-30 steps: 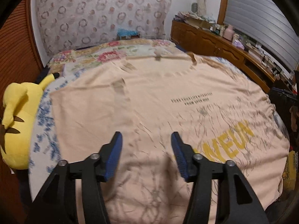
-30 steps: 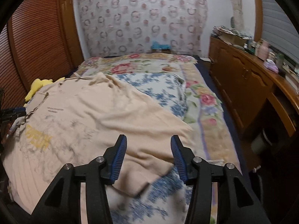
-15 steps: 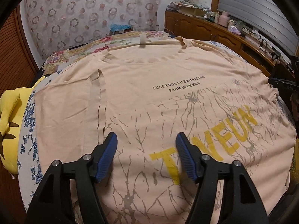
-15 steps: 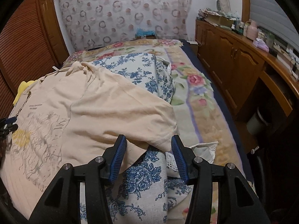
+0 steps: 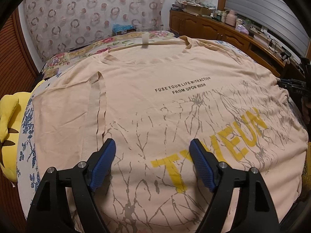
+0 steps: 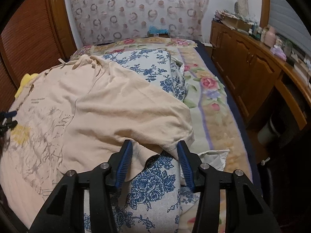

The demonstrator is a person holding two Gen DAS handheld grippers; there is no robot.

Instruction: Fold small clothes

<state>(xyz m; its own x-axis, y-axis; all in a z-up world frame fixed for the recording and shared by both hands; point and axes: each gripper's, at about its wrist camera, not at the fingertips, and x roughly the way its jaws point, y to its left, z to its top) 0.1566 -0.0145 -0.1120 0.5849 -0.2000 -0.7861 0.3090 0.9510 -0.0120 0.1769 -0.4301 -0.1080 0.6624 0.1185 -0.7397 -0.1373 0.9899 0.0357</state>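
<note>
Sleeve hem of the T-shirt (image 6: 124,112) sits inside your closing right gripper (image 6: 154,151), not yet pinched; your left gripper (image 5: 152,148) is spreading, empty, above the shirt.

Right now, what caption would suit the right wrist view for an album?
Right gripper closing around the sleeve hem of a beige T-shirt spread on a floral bed.

1. Your left wrist camera looks steeply down between its fingers, close over the shirt (image 5: 155,101), headboard at frame top.
2. Your right wrist camera faces the same headboard, close over the shirt's sleeve (image 6: 136,120).
3. Both views share the shirt, the bed (image 6: 211,104) and the cabinet (image 5: 204,27) at upper right.
</note>
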